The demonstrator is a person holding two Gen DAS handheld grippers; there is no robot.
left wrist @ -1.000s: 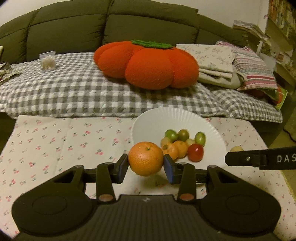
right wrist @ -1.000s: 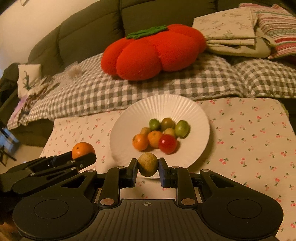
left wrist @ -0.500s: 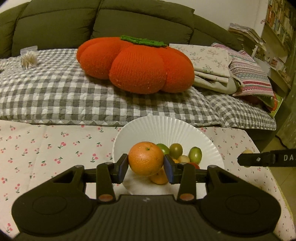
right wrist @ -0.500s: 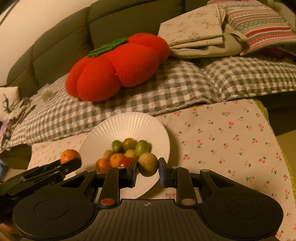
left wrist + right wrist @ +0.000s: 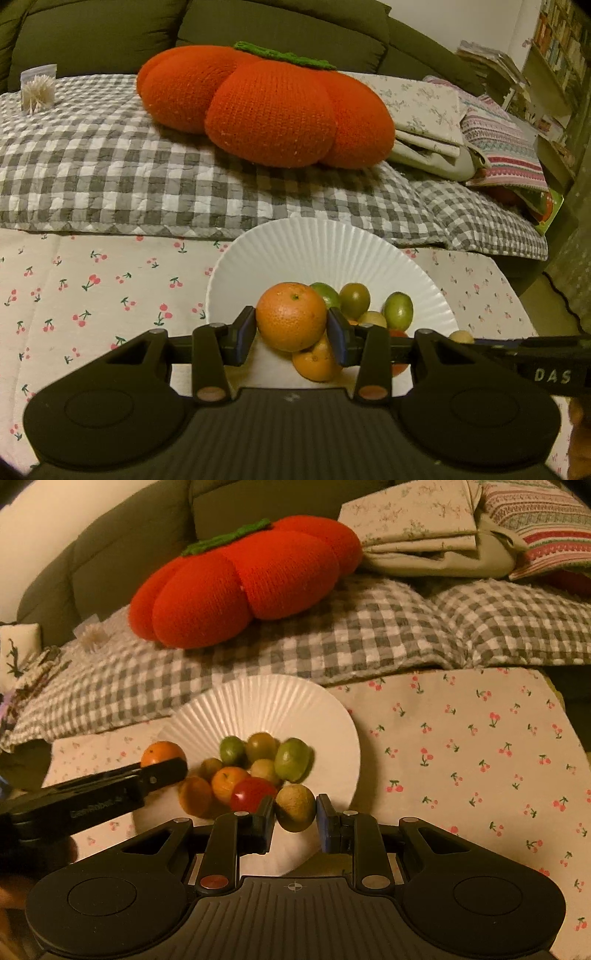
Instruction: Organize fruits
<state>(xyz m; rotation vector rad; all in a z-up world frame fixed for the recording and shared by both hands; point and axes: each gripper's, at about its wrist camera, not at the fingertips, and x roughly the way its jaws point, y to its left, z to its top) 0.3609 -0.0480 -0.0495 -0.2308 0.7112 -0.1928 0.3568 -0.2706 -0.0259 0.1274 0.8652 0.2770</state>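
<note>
Orange sits clamped between both pads of the left gripper, touching each side, held above the near part of the white fluted plate. Just below and slightly right of those jaws lies a smaller orange citrus on the plate, and beyond the right pad are three green fruits with a pale one among them.

In the right wrist view, the right gripper has a brownish-green kiwi-like fruit between its pads. The left pad touches the fruit; on the right a thin gap seems to show, so I cannot tell whether the grip is firm or loosening. This fruit hangs over the plate's near-right edge. Directly ahead of the jaws and a little left rests the pile: a red tomato-like fruit, two small oranges and green fruits. The left gripper's finger crosses in from the left, its orange above the plate's left rim.

The plate stands on a cherry-print cloth; beyond it, a grey checked blanket carries a knitted tomato-shaped cushion.
</note>
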